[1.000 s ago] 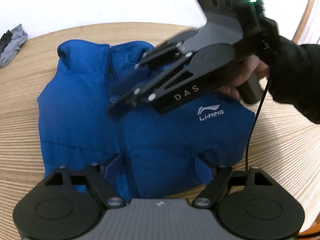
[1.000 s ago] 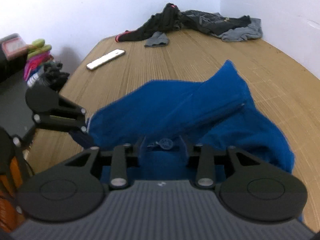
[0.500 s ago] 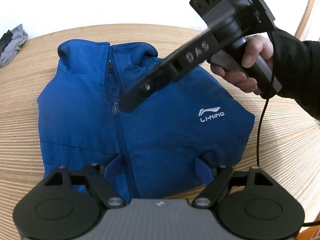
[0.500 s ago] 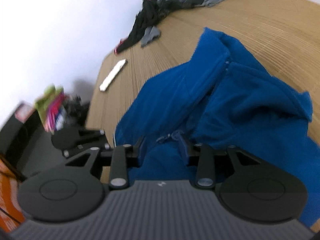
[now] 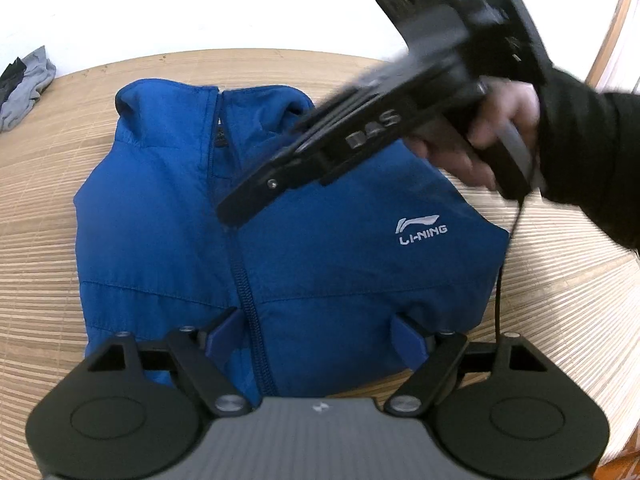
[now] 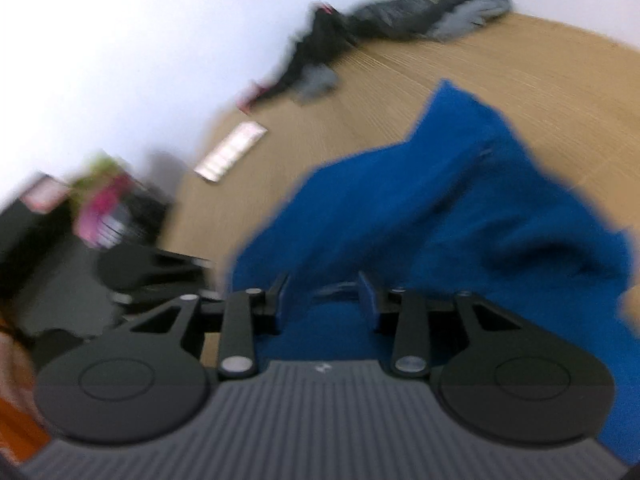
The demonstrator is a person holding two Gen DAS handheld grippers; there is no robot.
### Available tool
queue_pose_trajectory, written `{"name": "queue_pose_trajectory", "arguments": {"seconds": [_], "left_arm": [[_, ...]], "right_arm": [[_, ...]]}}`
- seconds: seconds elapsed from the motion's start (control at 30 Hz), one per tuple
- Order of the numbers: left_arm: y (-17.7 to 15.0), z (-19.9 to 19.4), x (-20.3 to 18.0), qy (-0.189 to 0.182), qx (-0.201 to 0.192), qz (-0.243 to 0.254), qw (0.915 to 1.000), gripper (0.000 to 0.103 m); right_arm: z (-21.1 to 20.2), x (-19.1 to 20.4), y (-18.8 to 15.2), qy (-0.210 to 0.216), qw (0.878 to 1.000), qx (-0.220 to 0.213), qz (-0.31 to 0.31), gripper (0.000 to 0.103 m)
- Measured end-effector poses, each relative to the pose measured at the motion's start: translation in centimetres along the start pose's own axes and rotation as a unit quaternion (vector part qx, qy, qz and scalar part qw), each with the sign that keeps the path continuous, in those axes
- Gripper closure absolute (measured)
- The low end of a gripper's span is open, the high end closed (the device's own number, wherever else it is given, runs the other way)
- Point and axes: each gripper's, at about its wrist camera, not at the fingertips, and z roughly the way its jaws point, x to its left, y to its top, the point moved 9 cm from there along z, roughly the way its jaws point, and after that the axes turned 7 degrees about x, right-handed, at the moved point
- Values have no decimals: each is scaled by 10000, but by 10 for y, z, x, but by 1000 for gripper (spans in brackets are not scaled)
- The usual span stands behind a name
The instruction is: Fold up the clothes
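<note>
A blue zip-up jacket (image 5: pixel 320 264) with a white chest logo lies flat, sleeves tucked under, on the bamboo mat (image 5: pixel 40 208). My left gripper (image 5: pixel 316 336) is open and wide over the jacket's near hem, its blue pads either side of the zipper, nothing clamped. A hand in a dark sleeve (image 5: pixel 492 136) holds my right gripper (image 5: pixel 232 212), which comes in from the upper right with its tip over the zipper mid-chest. In the blurred right wrist view that gripper (image 6: pixel 324 300) stands partly open above the blue cloth (image 6: pixel 460 208), a small zipper pull between its pads, neither pad pressing.
A heap of dark and grey clothes (image 6: pixel 400 28) lies at the mat's far edge by the wall; part of the grey clothes (image 5: pixel 24 84) shows far left. A white flat remote-like object (image 6: pixel 232 152) rests on the mat. A black cable (image 5: pixel 500 292) hangs by the jacket's right side.
The right gripper has rolled from showing both fingers flat to edge-on and shifted slightly, its tip still over the zipper. The left gripper and the jacket have stayed put.
</note>
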Motion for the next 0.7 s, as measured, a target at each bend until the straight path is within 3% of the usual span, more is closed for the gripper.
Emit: {"name": "queue_pose_trajectory", "arguments": {"seconds": [0.03,0.1,0.17,0.23,0.3,0.4,0.47,0.57,0.63,0.7], "left_arm": [[0,-1,-1,0,6,9,10000,20],[-1,-1,-2,4,13,29,10000,20],[-1,-2,-1,11,0,37,10000,20],[-2,-3,-1,-9,-16,8,10000,20],[-2,-5,-1,-27,-42,-12,10000,20],[-3,-5,0,-43,-85,-37,9999,20],[-3,-5,0,-55,-100,-44,9999,20],[-4,-5,-1,-68,-101,-40,9999,20],[-3,-5,-1,-64,-89,-24,9999,20],[-3,-4,-1,-60,-81,-14,9999,20]], "right_arm": [[2,0,3,-191,9993,190,-256,64],[14,7,6,-182,9942,555,-908,54],[27,14,4,123,9884,870,-1242,21],[34,22,0,337,9803,1093,-1611,10],[32,22,-2,499,9774,1160,-1695,11],[14,5,3,1341,9843,1027,-520,11],[2,-2,6,1862,9788,850,101,11],[-13,2,5,2424,9679,411,526,12],[-16,5,0,2550,9643,207,680,14],[-15,4,-5,2287,9715,94,625,21]]}}
